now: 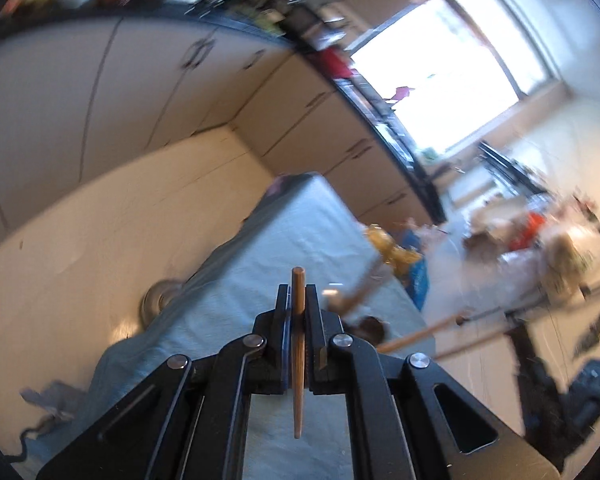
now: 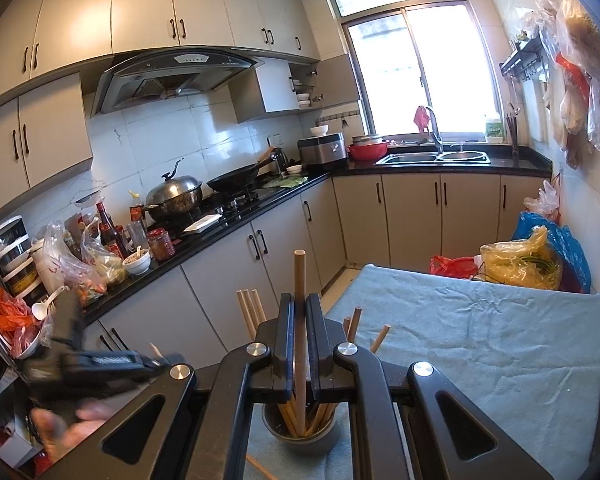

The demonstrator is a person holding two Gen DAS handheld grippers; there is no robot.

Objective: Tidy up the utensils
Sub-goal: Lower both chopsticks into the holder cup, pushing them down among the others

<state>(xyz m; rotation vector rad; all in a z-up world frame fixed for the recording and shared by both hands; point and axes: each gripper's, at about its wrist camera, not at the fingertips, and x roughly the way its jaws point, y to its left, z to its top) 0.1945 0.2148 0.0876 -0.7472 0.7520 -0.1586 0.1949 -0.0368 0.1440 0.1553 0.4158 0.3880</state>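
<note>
My left jaws [image 1: 298,300] clamp one chopstick [image 1: 298,344], my right jaws [image 2: 299,312] clamp another chopstick [image 2: 299,320] above the holder [image 2: 300,436], already partly filled at lower centre.

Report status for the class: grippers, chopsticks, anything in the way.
Left gripper shut on one chopstick. Right gripper shut on another chopstick above the holder cup. No obstruction seen.

Table under blue cloth [image 2: 480,332], chopstick holder [image 2: 300,436] on it
</note>
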